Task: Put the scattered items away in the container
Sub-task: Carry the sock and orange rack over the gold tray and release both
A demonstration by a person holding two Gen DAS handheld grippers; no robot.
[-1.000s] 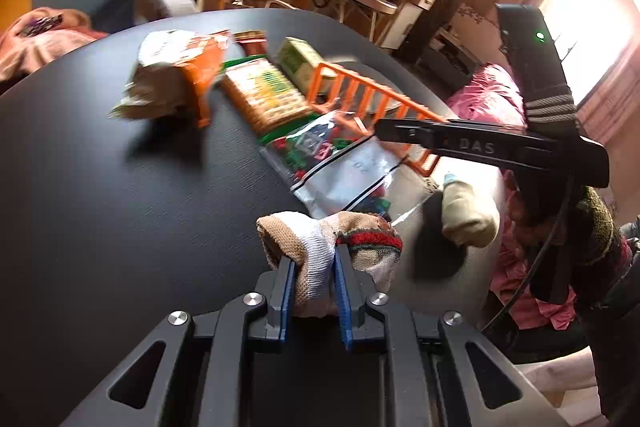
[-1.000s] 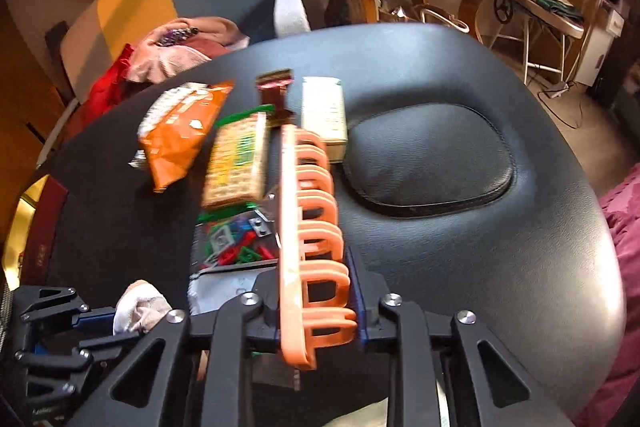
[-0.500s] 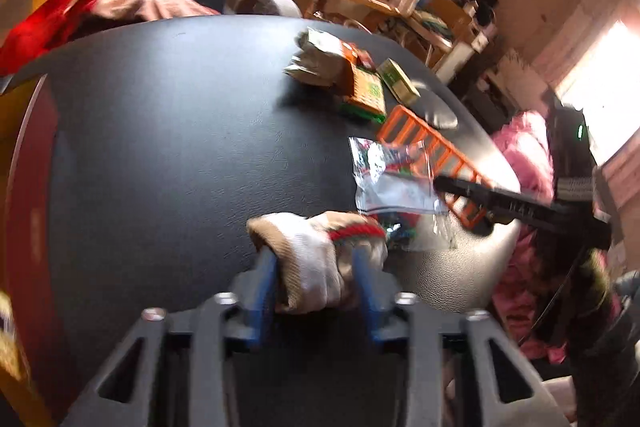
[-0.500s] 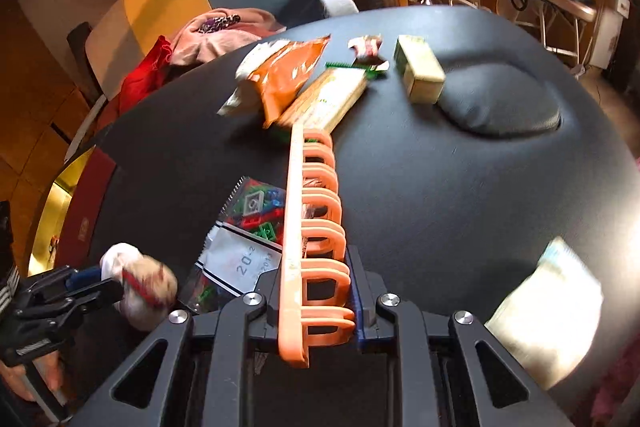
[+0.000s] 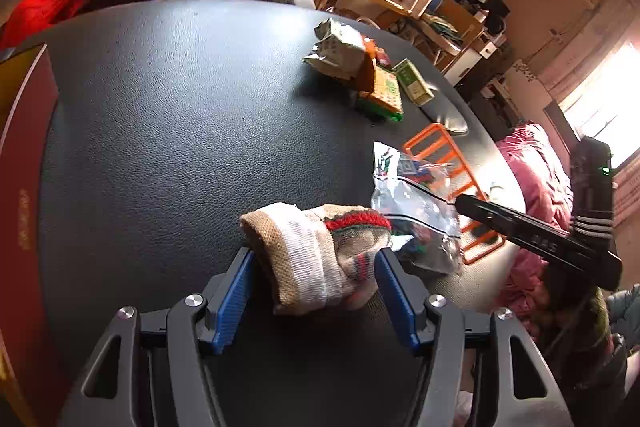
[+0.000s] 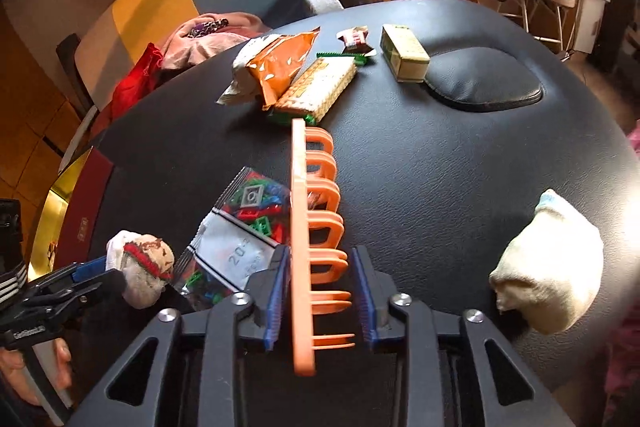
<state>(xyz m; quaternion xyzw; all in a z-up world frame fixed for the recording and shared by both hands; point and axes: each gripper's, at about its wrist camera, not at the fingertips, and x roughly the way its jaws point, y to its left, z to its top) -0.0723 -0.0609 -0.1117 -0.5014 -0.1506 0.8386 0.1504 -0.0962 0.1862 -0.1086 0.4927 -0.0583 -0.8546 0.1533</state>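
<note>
left gripper (image 5: 312, 291) | jaws just opened off rolled sock (image 5: 316, 255), released outside basket | right gripper (image 6: 320, 297) | jaws just opened, orange basket (image 6: 316, 227) wall between, unpressed

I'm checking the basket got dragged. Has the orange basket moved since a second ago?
Yes. In the right wrist view the orange basket has slid back from the biscuit pack, now barely reaching it; the right gripper has just been opening around its wall.
</note>
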